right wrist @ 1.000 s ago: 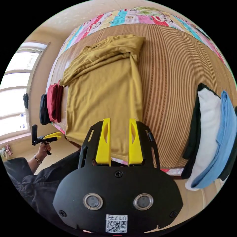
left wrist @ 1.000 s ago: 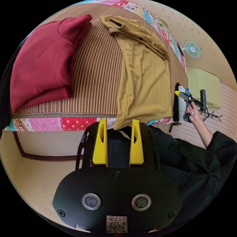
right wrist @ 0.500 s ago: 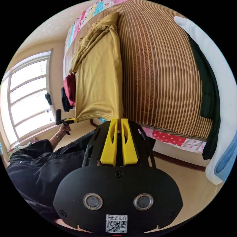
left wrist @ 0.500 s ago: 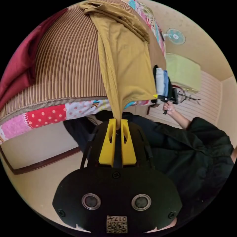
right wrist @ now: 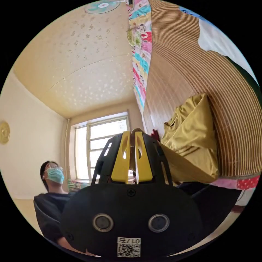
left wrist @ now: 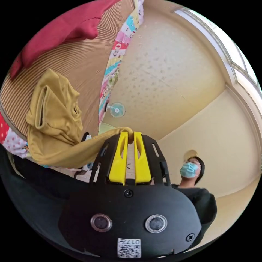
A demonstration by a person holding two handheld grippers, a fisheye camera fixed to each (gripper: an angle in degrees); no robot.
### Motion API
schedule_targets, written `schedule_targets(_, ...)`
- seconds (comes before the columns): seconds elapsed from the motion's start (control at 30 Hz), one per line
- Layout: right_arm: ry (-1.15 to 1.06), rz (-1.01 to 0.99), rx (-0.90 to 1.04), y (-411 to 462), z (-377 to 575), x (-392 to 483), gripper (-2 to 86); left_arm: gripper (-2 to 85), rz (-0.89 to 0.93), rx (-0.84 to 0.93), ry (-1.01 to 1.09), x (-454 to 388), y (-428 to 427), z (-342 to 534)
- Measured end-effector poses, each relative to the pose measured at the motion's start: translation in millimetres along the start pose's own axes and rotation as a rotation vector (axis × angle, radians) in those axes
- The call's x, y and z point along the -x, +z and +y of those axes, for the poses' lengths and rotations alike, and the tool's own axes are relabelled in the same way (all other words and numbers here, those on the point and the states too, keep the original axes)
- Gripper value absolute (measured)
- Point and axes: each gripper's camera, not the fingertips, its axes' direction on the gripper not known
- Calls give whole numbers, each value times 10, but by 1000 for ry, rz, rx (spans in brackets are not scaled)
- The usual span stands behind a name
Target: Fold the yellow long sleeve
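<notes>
Both the left gripper [left wrist: 130, 134] and right gripper [right wrist: 133, 133] clench the yellow long sleeve [left wrist: 54, 120] hem between nearly closed fingers.

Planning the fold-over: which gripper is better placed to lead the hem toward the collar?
Neither clearly; likely both together. Left gripper and right gripper each pinch a hem corner of the yellow shirt, lifted off the mat.

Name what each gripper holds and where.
Both hold the yellow long sleeve by its bottom hem: left gripper and right gripper each pinch one corner.
</notes>
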Motion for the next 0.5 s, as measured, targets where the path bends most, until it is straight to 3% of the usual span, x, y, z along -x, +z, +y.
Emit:
schedule_targets(0.1,125,167,-87,252,-453,-208,68,95,-165,-149,-11,91,55,-639)
schedule_targets(0.2,139,380,-131,437,-494,-77,74,125,-483,-184,34,-55,103,-783)
schedule_targets(0.27,48,518,-47,682,-434,81,74,135,-783,-89,53,24,306,-649)
schedule_targets(0.37,-179,828,115,1212,-105,328,71,161,-1067,50,26,485,593,-349)
schedule_targets(0.43,-321,1018,214,1573,216,331,66,167,-1107,114,-13,873,709,-222)
schedule_targets(0.5,-349,1069,268,1709,367,216,60,167,-1067,140,-66,1235,773,-166)
